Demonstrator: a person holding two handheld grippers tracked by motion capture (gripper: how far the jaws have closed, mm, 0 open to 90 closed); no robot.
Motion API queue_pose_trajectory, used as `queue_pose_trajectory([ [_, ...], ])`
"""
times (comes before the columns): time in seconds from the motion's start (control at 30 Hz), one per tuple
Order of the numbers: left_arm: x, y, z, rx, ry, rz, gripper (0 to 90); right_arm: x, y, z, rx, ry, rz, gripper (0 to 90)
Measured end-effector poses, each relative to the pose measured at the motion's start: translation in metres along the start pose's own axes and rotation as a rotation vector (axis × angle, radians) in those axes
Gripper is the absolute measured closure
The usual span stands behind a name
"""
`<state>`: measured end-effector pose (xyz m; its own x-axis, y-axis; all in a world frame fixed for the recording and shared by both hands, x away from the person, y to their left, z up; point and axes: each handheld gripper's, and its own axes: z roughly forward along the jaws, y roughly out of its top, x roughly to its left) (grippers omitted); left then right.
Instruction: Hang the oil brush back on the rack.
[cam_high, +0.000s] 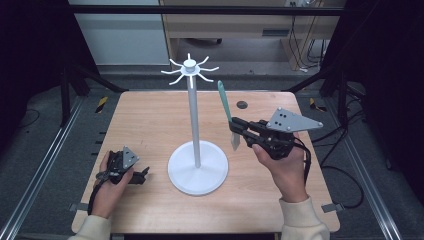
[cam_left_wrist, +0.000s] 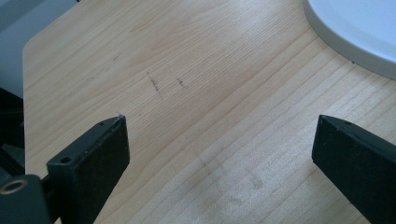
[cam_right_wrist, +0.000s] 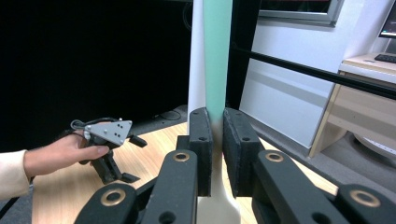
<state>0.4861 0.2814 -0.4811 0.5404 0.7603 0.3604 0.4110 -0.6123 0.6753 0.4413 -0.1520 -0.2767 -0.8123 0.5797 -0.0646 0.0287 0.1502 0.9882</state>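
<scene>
Clamping the green-handled spatula (cam_high: 226, 111) upright beside the white hook stand (cam_high: 194, 120), the right hand-held gripper (cam_high: 239, 127) is closed on it. Left hand-held gripper (cam_high: 141, 176) rests wide open and empty on the desk (cam_high: 145, 120). Risk: the spatula pivoting in the narrow grip and missing a hook.

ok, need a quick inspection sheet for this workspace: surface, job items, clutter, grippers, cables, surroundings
Surface: light wooden table, faint dark scuff marks, a small dark round spot near the far edge.
Job's things: white metal hook stand with a round base, upright mid-table, hooks bare; teal-handled utensil with a pale tip, held upright beside the stand.
Clutter: nothing seen.
Grippers: right gripper shut on the utensil, raised above the table; left gripper open, low over the table near the stand's base.
Cables: black cable trailing from the right gripper off the table's right edge.
Surroundings: black frame rails, grey floor, wooden furniture behind.
</scene>
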Motion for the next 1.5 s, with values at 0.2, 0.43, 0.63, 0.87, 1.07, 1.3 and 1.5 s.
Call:
queue_pose_trajectory([
  [0.2,0.000,-0.001,0.000,0.001,0.002,0.000,3.6,0.000,0.005,0.003,-0.001,0.000,0.002,82.4],
  [0.43,0.000,0.000,0.000,0.001,0.003,0.000,3.6,0.000,0.005,0.005,0.008,-0.001,0.006,82.4],
  [0.63,0.000,-0.001,0.000,-0.003,0.004,-0.005,3.6,-0.001,0.005,0.005,0.006,0.000,0.008,82.4],
  [0.87,0.000,-0.001,0.000,0.001,0.003,-0.001,3.6,0.001,0.008,0.006,0.010,0.009,-0.002,82.3],
  [1.07,0.000,-0.001,0.000,-0.001,0.004,-0.004,3.6,0.001,0.010,0.009,0.025,0.000,-0.012,82.3],
  [1.3,0.000,-0.001,0.000,0.000,0.002,-0.001,3.7,0.002,0.013,0.012,0.035,-0.002,-0.016,82.3],
  [1.5,0.000,-0.001,0.000,-0.001,0.002,0.000,3.7,0.002,0.015,0.018,0.047,-0.002,-0.018,82.3],
])
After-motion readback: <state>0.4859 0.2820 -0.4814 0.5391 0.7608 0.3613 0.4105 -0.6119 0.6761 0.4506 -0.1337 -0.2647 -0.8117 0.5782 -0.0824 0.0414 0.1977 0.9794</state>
